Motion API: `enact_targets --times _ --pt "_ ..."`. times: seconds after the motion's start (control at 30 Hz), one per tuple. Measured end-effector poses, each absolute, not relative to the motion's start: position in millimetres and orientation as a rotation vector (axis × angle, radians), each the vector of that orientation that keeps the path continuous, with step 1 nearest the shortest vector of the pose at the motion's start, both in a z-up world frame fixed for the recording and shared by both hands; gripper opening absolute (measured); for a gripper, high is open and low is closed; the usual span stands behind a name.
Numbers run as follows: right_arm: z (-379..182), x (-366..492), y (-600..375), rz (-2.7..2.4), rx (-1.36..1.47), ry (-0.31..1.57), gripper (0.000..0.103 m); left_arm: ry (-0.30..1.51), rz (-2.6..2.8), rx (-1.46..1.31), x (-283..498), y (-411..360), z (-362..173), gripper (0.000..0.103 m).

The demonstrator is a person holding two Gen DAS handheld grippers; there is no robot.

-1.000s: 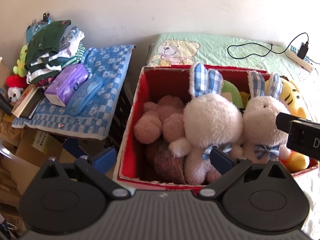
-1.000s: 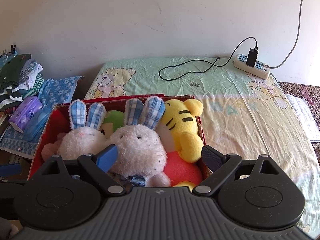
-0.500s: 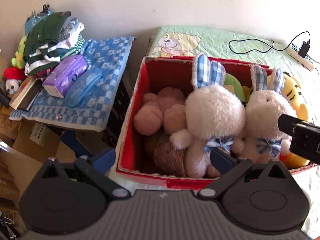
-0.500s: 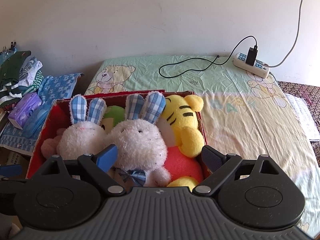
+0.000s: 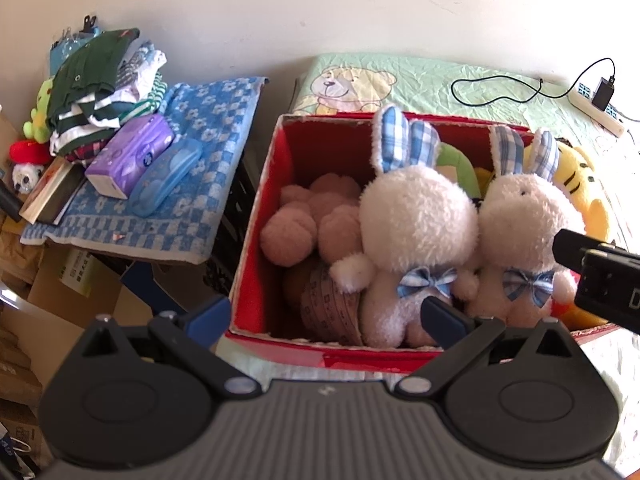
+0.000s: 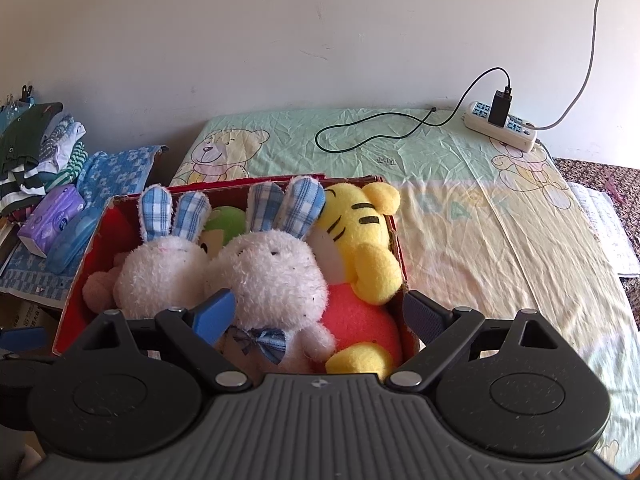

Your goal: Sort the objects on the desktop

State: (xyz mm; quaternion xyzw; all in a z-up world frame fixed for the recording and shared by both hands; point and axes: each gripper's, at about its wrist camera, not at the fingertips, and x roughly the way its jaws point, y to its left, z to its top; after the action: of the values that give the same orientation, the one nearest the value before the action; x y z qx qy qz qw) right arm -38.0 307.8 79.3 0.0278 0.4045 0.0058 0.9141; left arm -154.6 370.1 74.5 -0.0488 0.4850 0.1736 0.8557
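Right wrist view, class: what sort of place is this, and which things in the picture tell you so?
Probably a bedroom in a home. A bed sheet with teddy bear prints covers a mattress by the wall, a red box of plush toys sits on it, and folded clothes are stacked to one side.

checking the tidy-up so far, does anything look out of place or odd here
Nothing is spilled or broken. One oddity: a power strip with a plugged-in charger and its black cable lies on the bed sheet. The red box is crammed, with both rabbits poking above its rim.
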Motion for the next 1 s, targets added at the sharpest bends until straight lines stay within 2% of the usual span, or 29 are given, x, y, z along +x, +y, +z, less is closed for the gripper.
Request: enact_targets --times 1.0 --pt "80 -31 317 0.019 0.007 0.818 0.093 0.990 0.382 -0.087 -150 372 77 0.100"
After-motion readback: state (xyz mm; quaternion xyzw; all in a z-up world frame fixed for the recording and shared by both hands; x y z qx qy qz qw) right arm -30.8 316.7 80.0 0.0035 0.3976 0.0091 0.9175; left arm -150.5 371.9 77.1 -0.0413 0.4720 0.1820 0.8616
